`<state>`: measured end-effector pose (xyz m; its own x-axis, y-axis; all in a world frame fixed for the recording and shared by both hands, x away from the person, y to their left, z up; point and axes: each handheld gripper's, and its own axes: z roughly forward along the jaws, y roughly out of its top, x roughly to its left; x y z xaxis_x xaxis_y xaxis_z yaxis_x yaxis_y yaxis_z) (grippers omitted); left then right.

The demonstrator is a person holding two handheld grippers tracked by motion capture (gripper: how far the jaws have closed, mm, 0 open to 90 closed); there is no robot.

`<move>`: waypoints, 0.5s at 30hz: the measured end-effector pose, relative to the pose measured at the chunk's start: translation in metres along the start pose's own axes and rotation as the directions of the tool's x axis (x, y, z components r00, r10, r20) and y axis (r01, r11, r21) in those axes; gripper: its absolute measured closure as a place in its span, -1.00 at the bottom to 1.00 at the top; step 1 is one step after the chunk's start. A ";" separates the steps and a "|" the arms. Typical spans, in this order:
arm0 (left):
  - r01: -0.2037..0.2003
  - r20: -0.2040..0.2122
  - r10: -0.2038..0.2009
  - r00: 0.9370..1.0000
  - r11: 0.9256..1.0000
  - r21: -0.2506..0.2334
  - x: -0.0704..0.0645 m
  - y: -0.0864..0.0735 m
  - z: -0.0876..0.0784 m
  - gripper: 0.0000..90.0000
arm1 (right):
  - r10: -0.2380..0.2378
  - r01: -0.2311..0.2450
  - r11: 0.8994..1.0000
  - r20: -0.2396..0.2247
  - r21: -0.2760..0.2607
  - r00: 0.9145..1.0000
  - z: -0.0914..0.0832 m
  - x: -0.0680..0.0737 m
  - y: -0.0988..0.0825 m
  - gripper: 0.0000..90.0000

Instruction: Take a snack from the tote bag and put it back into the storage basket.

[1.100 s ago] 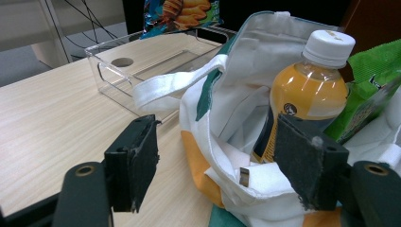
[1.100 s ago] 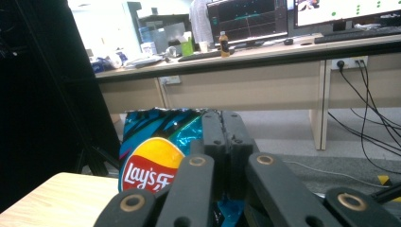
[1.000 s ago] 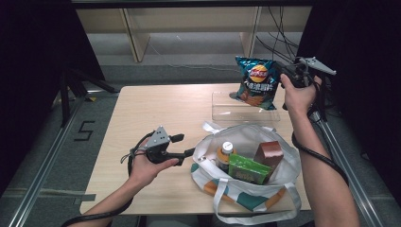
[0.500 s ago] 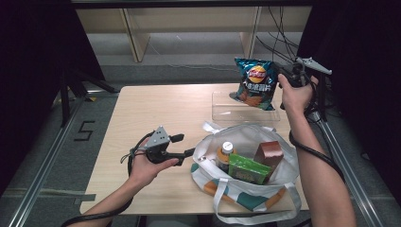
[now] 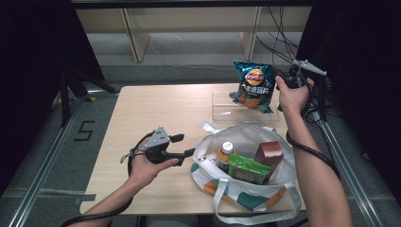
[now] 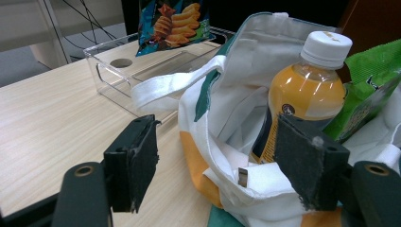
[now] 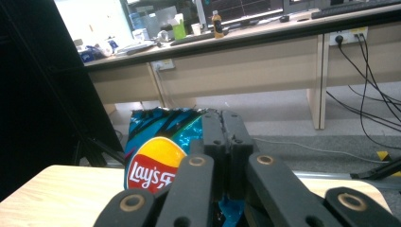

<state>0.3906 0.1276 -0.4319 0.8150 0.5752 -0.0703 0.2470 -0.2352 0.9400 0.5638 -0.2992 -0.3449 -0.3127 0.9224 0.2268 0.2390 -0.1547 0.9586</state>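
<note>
A blue Lay's chip bag (image 5: 254, 87) hangs upright over the clear plastic box (image 5: 222, 106) at the table's far right. My right gripper (image 5: 273, 80) is shut on the bag's upper edge; in the right gripper view the jaws (image 7: 222, 137) meet on the crimped top of the chip bag (image 7: 151, 165). My left gripper (image 5: 185, 145) is open at the left rim of the white tote bag (image 5: 283, 198). In the left gripper view, folds of the tote (image 6: 236, 109) lie between the wide-set pads (image 6: 137, 161). An orange drink bottle (image 6: 307, 90) stands just behind them.
Inside the tote stand the bottle (image 5: 225, 153), a green packet (image 5: 248, 169) and a brown box (image 5: 268, 153). The tote's handles spill toward the table's front edge. The left half of the wooden table (image 5: 142, 109) is bare. Cables trail off the right side.
My right hand has shifted slightly left with the chip bag still in its grip. The left hand and the tote have stayed put.
</note>
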 end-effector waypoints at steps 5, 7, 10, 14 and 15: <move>0.001 0.000 -0.001 1.000 1.000 0.000 0.000 0.000 0.000 -0.32 | -0.003 0.003 1.000 -0.005 0.015 1.000 0.003 -0.002 -0.003 1.00; 0.000 0.000 0.000 1.000 1.000 -0.001 0.000 0.000 0.000 -0.32 | 0.017 -0.017 1.000 0.012 0.025 1.000 0.004 -0.001 -0.004 1.00; 0.000 0.000 0.000 1.000 1.000 0.001 0.000 -0.001 0.000 -0.32 | 0.010 -0.010 1.000 0.001 0.027 1.000 0.007 -0.002 -0.005 1.00; -0.001 0.000 0.001 1.000 1.000 0.001 0.000 -0.001 0.000 -0.32 | 0.023 -0.023 0.999 0.005 0.042 1.000 0.007 -0.002 -0.006 1.00; -0.002 -0.002 0.002 1.000 1.000 0.002 0.001 -0.001 -0.001 -0.32 | 0.033 -0.034 0.998 0.015 0.049 0.999 0.008 -0.002 -0.007 1.00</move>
<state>0.3905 0.1286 -0.4323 0.8147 0.5759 -0.0677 0.2464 -0.2381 0.9395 0.5704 -0.2975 -0.3533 -0.2905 0.9220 0.2560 0.2940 -0.1686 0.9408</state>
